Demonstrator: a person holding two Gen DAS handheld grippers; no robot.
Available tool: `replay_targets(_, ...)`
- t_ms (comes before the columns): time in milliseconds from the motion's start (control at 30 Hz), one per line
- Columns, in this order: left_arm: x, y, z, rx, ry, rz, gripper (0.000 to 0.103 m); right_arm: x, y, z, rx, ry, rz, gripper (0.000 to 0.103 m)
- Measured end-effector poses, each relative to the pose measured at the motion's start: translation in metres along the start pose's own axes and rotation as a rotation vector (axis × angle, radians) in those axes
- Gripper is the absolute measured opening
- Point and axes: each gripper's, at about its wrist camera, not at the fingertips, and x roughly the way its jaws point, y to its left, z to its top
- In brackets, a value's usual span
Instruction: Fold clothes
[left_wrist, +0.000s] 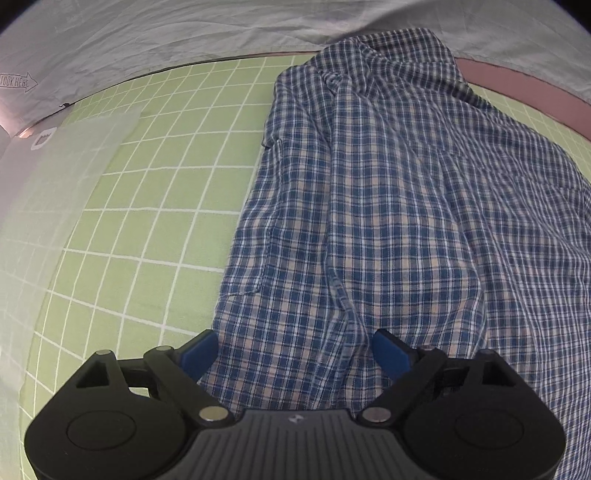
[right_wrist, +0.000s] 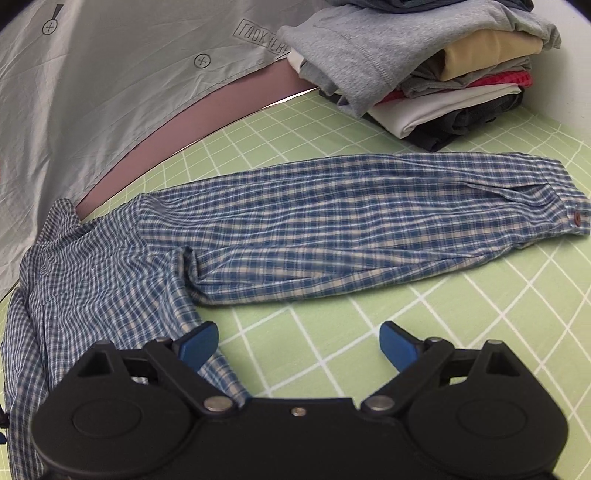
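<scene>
A blue and white checked shirt (left_wrist: 388, 206) lies spread on the green grid mat (left_wrist: 155, 221), collar at the far end. My left gripper (left_wrist: 295, 352) is open, hovering over the shirt's near hem with nothing between its blue pads. In the right wrist view the shirt's body (right_wrist: 92, 266) lies at the left and one long sleeve (right_wrist: 369, 225) stretches right, ending in a buttoned cuff (right_wrist: 565, 210). My right gripper (right_wrist: 299, 345) is open above bare mat (right_wrist: 332, 332), just in front of the sleeve; its left pad (right_wrist: 197, 343) overlaps the shirt's side edge.
A stack of folded clothes (right_wrist: 424, 66) stands at the mat's far right corner. Grey wrinkled cloth with printed marks (right_wrist: 110, 66) covers the area behind the mat. A translucent white sheet (left_wrist: 55, 192) lies on the mat's left side.
</scene>
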Motion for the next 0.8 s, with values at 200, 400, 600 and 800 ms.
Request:
replay_targets(200, 0.008, -0.005, 0.002, 0.017, 0.002, 0.037, 0.102, 0.002, -0.033, 0.019, 0.045, -0.073, -0.11, 0.097)
replay_targets(400, 0.012, -0.003, 0.004, -0.003, 0.009, 0.022, 0.103, 0.016, -0.065, 0.036, 0.053, -0.107, -0.233, 0.097)
replay_targets(600, 0.013, 0.001, 0.002, -0.031, 0.012, 0.009, 0.103, 0.029, -0.092, 0.051, 0.053, -0.135, -0.324, 0.098)
replay_targets(800, 0.012, 0.002, 0.001, -0.045, 0.018, 0.005, 0.103, 0.028, -0.114, 0.062, 0.075, -0.173, -0.382, 0.099)
